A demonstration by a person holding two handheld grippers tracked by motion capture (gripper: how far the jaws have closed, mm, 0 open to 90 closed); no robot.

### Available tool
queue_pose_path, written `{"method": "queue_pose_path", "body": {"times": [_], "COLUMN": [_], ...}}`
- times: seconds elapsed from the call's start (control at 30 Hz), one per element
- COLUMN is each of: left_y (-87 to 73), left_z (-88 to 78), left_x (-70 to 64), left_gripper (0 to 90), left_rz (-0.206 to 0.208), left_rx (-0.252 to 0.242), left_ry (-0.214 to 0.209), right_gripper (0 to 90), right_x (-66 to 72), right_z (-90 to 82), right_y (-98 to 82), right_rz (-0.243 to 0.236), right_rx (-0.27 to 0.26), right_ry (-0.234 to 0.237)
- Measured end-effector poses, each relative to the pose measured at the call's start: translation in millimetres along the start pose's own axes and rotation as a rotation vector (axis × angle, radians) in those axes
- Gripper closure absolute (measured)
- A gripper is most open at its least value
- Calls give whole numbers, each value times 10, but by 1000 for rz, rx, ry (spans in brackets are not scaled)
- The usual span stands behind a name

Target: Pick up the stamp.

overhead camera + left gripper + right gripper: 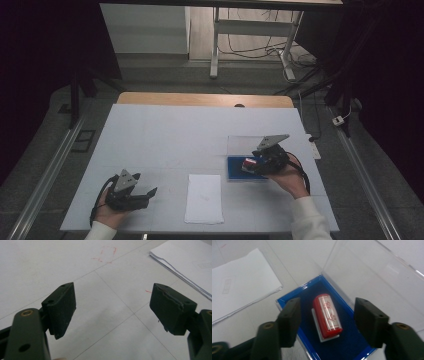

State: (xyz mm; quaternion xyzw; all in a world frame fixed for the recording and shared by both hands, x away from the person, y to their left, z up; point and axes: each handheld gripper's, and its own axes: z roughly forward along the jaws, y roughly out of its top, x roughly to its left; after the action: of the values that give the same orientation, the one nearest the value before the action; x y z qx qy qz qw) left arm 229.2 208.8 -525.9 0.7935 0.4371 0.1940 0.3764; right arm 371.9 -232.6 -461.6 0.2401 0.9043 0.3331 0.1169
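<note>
My right gripper [327, 320] hangs over the open blue case [352, 345] — jaws apart, holding nothing, the red stamp [327, 315] lying between them. My left gripper [112, 307] gapes empty.

My table [150, 135] is covered in white, with a strip of bare wood along its far edge. A stack of white paper [204, 198] lies near me at the middle. To its right sits the blue-lined box [234, 169], its clear lid [240, 145] open behind it.
</note>
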Motion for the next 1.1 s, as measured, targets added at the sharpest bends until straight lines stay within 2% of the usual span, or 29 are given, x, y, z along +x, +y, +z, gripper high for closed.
{"method": "queue_pose_path", "body": {"times": [0.4,0.6,0.77,0.97,1.1], "left_y": [-3,-3,-4,-8,-11], "left_z": [1,-4,-6,-19,-21], "left_x": [3,-1,5,11,15], "left_gripper": [215,215,215,215,215], "left_rz": [2,4,3,1,0], "left_rx": [1,-1,-1,-3,-2], "left_ry": [0,2,3,5,6], "right_gripper": [565,628,672,692,694], "right_x": [8,20,20,27,29], "right_z": [58,99,91,88,85], "right_y": [1,6,6,6,4], "right_rz": [-22,-49,-58,-91,-93], "right_rx": [17,43,45,49,51], "right_ry": [-8,-15,-6,-7,-5]}}
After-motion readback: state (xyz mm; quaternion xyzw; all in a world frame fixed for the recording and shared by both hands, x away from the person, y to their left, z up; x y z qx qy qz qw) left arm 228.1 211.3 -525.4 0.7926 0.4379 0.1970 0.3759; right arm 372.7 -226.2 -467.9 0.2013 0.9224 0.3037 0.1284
